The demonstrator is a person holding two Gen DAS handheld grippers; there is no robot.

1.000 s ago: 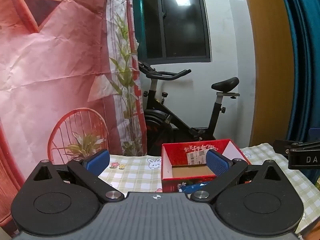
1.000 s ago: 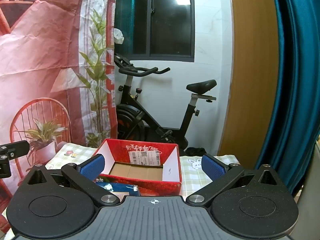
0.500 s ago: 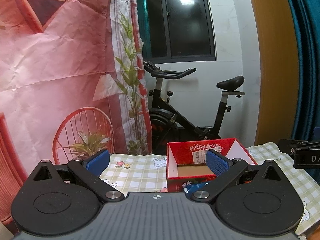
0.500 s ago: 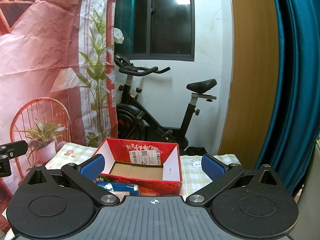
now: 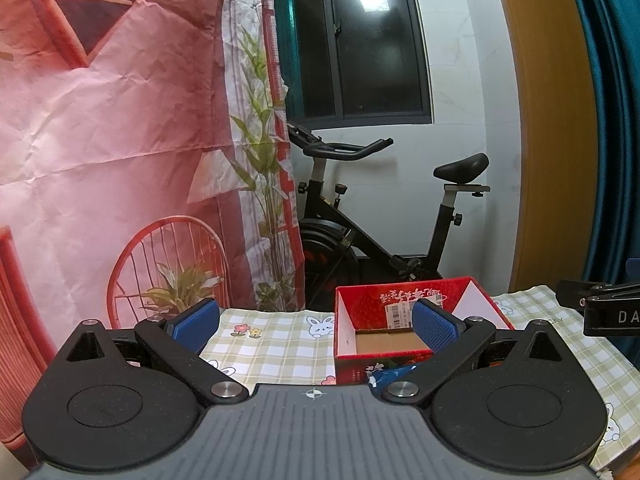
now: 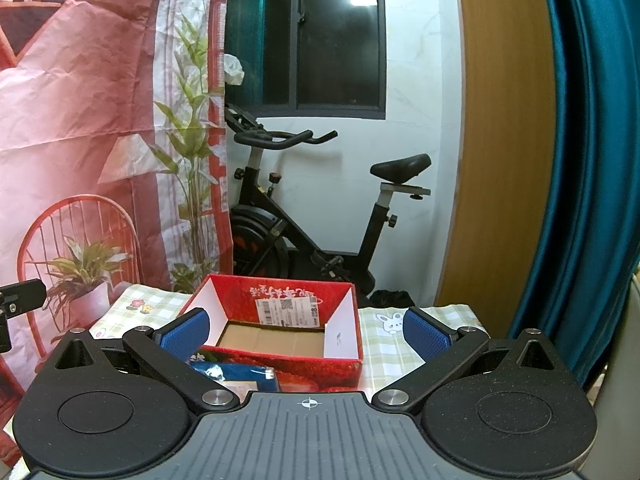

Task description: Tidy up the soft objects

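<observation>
An open red cardboard box [image 5: 360,308] [image 6: 276,292] stands on a checked tablecloth [image 5: 276,340] [image 6: 384,340]; its inside shows only bare cardboard. A blue soft packet [image 6: 236,374] lies in front of the box, mostly hidden by the gripper bodies; a corner of it shows in the left wrist view [image 5: 390,376]. My left gripper [image 5: 314,322] is open and empty, to the left of the box. My right gripper [image 6: 306,330] is open and empty, facing the box.
A black exercise bike [image 5: 360,216] [image 6: 304,208] stands behind the table. A pink printed backdrop [image 5: 120,140] [image 6: 80,120] hangs at the left. A wooden panel [image 6: 500,140] and teal curtain [image 6: 592,160] are at the right. The right gripper's body [image 5: 600,308] shows in the left view.
The left gripper has shifted, so the box now sits further right and lower in its view. The right gripper has barely moved. Both stay open.
</observation>
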